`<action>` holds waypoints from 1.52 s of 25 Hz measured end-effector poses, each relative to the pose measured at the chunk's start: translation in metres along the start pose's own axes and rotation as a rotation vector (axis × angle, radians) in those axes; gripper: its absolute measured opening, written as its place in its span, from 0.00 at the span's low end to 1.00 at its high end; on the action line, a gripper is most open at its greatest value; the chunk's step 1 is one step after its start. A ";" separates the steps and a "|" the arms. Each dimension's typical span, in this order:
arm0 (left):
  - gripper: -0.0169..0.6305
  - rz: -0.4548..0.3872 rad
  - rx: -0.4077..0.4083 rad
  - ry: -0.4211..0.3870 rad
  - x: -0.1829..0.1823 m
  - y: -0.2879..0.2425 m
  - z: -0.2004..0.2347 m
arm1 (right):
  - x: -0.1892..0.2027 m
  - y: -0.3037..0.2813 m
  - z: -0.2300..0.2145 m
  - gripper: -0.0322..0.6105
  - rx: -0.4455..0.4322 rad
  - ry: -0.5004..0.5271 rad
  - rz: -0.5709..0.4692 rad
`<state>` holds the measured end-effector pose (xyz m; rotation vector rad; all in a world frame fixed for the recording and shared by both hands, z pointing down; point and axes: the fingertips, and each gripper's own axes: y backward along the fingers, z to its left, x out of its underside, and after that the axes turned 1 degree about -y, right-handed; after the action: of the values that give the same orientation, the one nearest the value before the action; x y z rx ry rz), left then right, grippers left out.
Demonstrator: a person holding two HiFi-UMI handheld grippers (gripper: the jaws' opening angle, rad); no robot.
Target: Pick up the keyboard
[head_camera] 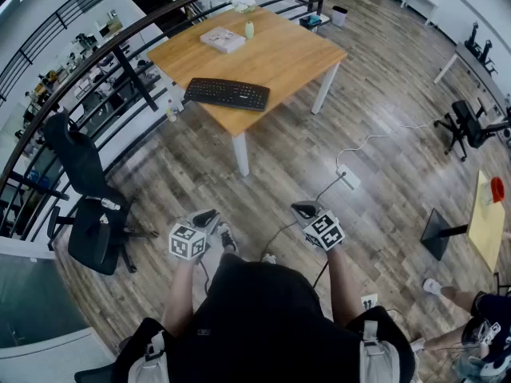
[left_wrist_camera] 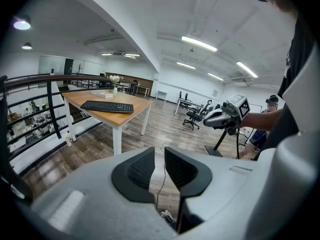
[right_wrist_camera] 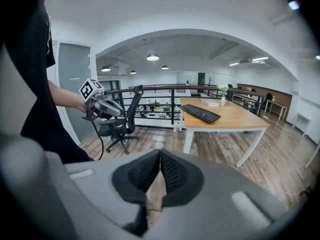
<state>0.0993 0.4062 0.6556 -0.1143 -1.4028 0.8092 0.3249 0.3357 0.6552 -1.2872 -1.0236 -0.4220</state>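
The black keyboard (head_camera: 227, 93) lies near the front edge of a wooden table (head_camera: 287, 54), far ahead of me; it also shows as the keyboard (left_wrist_camera: 107, 106) in the left gripper view and the keyboard (right_wrist_camera: 200, 113) in the right gripper view. My left gripper (head_camera: 207, 217) and right gripper (head_camera: 303, 210) hang side by side close to my body, over the wooden floor, well short of the table. The left gripper (left_wrist_camera: 160, 158) has its jaws together with only a thin slit and nothing in it. The right gripper (right_wrist_camera: 160, 156) is shut and empty too.
A white box (head_camera: 223, 39) and a small bottle (head_camera: 249, 29) sit on the table's far part. A black railing (head_camera: 120, 58) runs along the left, with a black office chair (head_camera: 89, 214) beside it. A cable and power strip (head_camera: 346, 178) lie on the floor ahead right. Another person (head_camera: 479, 309) stands at the lower right.
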 end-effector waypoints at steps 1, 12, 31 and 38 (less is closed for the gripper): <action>0.14 -0.002 0.003 0.002 -0.002 0.000 0.001 | -0.002 -0.001 -0.001 0.06 0.002 -0.004 -0.002; 0.14 -0.004 0.008 0.006 -0.008 0.003 0.005 | -0.027 -0.008 -0.008 0.06 0.023 -0.019 -0.062; 0.14 -0.021 0.063 -0.009 -0.030 -0.014 0.064 | -0.082 -0.043 -0.021 0.06 0.033 0.011 -0.188; 0.14 -0.034 0.082 -0.024 -0.068 -0.032 0.120 | -0.119 -0.073 -0.043 0.05 0.054 0.024 -0.177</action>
<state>0.0081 0.2988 0.6413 -0.0177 -1.3890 0.8412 0.2243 0.2438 0.6036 -1.1454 -1.1262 -0.5399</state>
